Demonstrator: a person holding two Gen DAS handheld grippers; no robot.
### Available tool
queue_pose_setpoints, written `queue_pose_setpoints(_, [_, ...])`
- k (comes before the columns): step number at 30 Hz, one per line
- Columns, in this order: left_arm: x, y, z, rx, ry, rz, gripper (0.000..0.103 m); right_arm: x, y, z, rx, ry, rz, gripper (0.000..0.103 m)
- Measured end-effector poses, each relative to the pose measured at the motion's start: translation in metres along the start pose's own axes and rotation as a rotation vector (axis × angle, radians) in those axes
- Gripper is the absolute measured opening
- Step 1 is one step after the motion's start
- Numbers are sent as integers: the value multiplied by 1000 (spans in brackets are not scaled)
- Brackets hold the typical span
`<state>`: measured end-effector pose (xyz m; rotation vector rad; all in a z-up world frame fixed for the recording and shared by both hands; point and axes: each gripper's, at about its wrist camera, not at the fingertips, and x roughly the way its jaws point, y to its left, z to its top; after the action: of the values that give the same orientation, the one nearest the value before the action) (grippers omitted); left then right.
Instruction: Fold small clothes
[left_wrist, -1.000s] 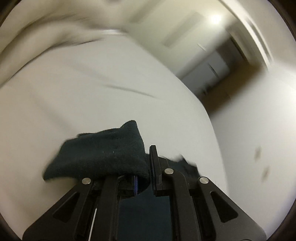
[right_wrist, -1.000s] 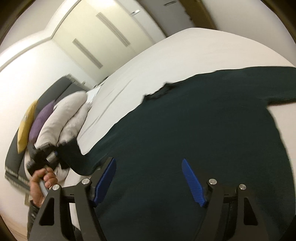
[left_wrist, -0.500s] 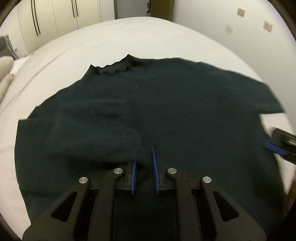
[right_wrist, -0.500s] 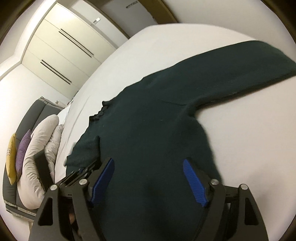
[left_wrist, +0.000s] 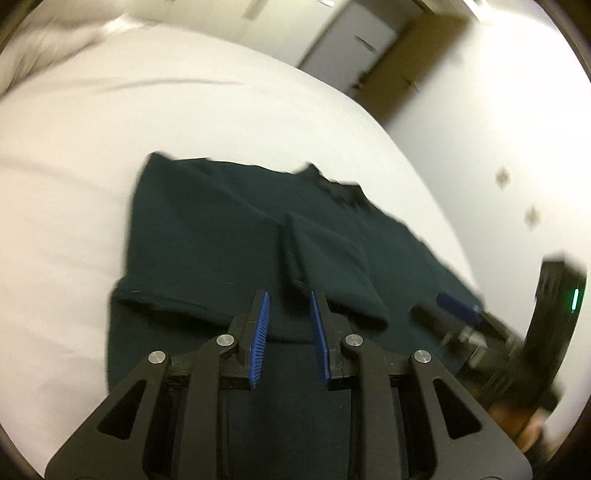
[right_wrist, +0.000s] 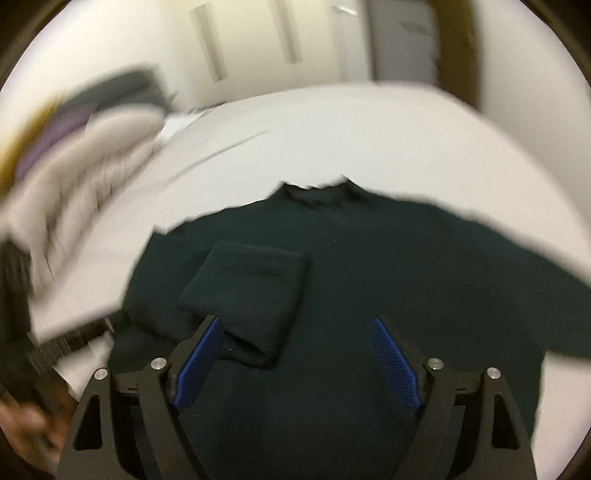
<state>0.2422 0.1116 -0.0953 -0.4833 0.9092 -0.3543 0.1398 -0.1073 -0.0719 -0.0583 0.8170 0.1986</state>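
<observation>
While the dark green sweater lies flat on the white bed with one sleeve folded over its body, the left gripper has just been opening, a narrow gap holding nothing, and the right gripper has just been opening wide, empty.

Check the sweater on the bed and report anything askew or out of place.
One thing stands out: the dark green sweater lies flat on the white bed, but one sleeve is folded in across the chest at a slant, its cuff bunched near the hem. The other sleeve is spread out.
</observation>
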Motion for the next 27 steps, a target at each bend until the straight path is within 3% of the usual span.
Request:
queue_pose_setpoints(2, [-14,-3,-30,-41,-7,16,22,10,34,-1,-186,-11,-99,84])
queue_pose_setpoints(5, [-24,22,-24,-94,-28,18,22,29,63,-5,-345,-16,-182,84])
queue_pose_setpoints(8, [-30,14,-41,-121,-38,21,22,48,79,-1,-411,-9,-238,83])
queue_pose_setpoints(10, [-21,20,-32,-130,-44,24,22,57,83,2,-432,-11,-273,83])
queue_pose_setpoints(11, [-26,20,-37,-133,-46,25,22,63,83,4,-434,-3,-285,79])
queue_pose_setpoints(12, [-25,25,-39,-135,-46,29,22,68,80,6,-422,12,-286,66])
queue_pose_setpoints(14, [-34,24,-45,-135,-48,39,22,72,64,15,-322,45,-242,45])
queue_pose_setpoints(17, [-21,22,-46,-141,-48,50,22,65,37,21,-187,36,-203,34])
queue_pose_setpoints(20, [-20,21,-46,-135,-53,57,22,45,-17,23,45,-2,-154,34])
queue_pose_setpoints(24, [-19,22,-40,-155,-60,74,22,36,-120,-7,509,31,-104,34])
queue_pose_setpoints(26, [-18,21,-36,-157,-63,86,22,35,-151,-24,622,45,-77,34])
queue_pose_setpoints(27, [-18,20,-33,-153,-66,89,22,33,-162,-31,659,44,-46,39])
